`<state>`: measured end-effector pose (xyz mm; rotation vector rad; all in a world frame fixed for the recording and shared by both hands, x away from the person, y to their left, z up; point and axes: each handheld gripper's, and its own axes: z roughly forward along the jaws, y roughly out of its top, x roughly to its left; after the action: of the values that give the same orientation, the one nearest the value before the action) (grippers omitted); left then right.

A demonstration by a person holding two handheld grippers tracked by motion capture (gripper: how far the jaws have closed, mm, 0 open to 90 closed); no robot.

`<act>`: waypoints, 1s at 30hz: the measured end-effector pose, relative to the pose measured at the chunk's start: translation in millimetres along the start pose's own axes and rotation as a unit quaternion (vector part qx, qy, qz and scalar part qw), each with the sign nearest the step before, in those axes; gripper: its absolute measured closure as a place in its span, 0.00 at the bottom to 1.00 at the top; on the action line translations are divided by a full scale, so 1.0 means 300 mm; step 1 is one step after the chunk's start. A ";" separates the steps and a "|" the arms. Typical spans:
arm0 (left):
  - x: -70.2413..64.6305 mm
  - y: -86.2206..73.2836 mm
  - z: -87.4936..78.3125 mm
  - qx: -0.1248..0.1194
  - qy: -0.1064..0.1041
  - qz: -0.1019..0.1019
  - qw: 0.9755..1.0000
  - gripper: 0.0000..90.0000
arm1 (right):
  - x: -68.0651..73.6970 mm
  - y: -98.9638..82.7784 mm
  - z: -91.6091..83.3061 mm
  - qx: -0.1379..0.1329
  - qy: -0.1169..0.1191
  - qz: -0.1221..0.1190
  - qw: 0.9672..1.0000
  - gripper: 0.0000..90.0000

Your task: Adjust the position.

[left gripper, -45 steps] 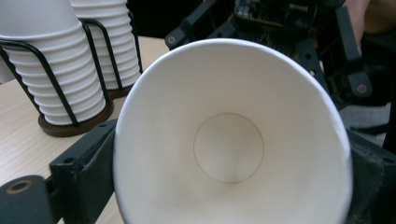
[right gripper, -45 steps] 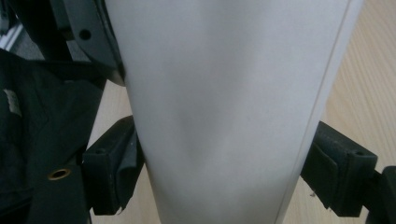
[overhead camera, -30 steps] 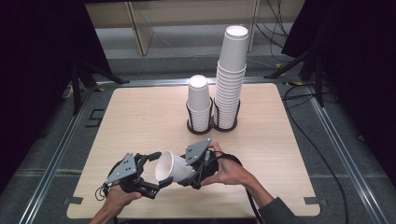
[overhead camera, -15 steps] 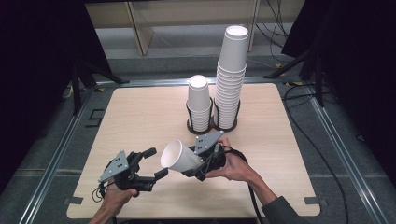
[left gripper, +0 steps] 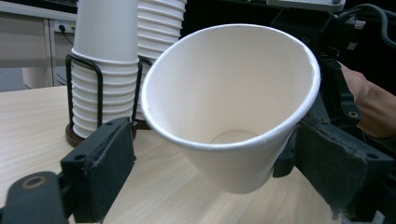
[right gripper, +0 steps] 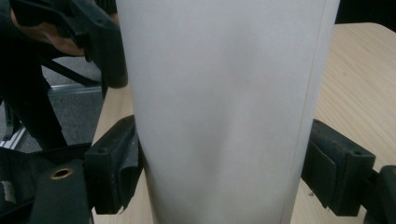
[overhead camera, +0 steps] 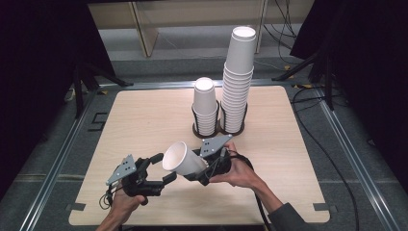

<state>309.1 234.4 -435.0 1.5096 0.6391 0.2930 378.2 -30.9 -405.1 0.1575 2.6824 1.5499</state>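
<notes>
Cup (overhead camera: 184,161) sits pinched between my right claw's (overhead camera: 206,169) jaws, lying sideways, mouth toward my left claw (overhead camera: 161,168), whose jaws, just opening slightly, stand apart around its rim without pressing.

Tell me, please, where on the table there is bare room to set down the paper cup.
The wood left of the cup holder is bare to the table's edge, and so is the right side, beyond the right claw. The near middle is crowded by both claws and the held cup.
</notes>
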 end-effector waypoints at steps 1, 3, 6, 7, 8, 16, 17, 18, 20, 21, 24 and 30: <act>-0.002 -0.001 0.001 0.001 0.000 0.001 1.000 0.14 | 0.003 0.001 0.007 -0.003 0.000 0.000 1.000 0.24; -0.005 -0.002 0.007 0.000 -0.001 -0.002 1.000 0.12 | 0.008 0.002 0.016 -0.002 0.004 0.000 1.000 0.24; -0.004 -0.002 0.006 -0.005 0.002 -0.005 1.000 0.07 | 0.019 0.000 0.034 -0.001 0.007 -0.001 1.000 0.24; -0.003 -0.002 0.005 -0.006 0.003 -0.008 1.000 0.06 | 0.023 -0.001 0.043 0.000 0.010 0.000 1.000 0.24; -0.001 -0.002 0.005 -0.008 0.002 -0.007 1.000 0.06 | 0.027 -0.001 0.049 0.000 0.010 0.002 1.000 0.24; 0.004 -0.008 0.005 -0.010 -0.001 -0.018 1.000 0.03 | 0.038 0.001 0.089 -0.008 0.020 0.008 1.000 0.24; 0.004 -0.009 0.005 -0.008 -0.003 -0.017 1.000 0.02 | 0.038 0.001 0.091 -0.007 0.021 0.007 1.000 0.24; 0.004 -0.009 0.004 -0.009 -0.005 -0.015 1.000 0.00 | 0.041 0.001 0.096 -0.008 0.026 0.009 1.000 0.24; 0.002 -0.009 0.005 -0.014 -0.010 -0.015 1.000 0.00 | 0.040 0.001 0.099 -0.011 0.024 0.001 1.000 0.24; 0.003 -0.010 0.003 -0.014 -0.010 -0.013 1.000 0.00 | 0.044 0.000 0.103 -0.012 0.028 0.006 1.000 0.24; 0.007 -0.010 0.000 -0.014 -0.009 -0.010 1.000 0.05 | 0.046 -0.003 0.109 -0.007 0.029 0.007 1.000 0.23; 0.013 -0.010 -0.005 -0.010 -0.009 -0.005 1.000 0.09 | 0.047 -0.010 0.125 -0.012 0.027 0.012 0.999 0.23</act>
<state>310.9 237.5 -438.6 1.4882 0.6271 0.2781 367.2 1.5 -426.3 0.1485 2.7107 1.6163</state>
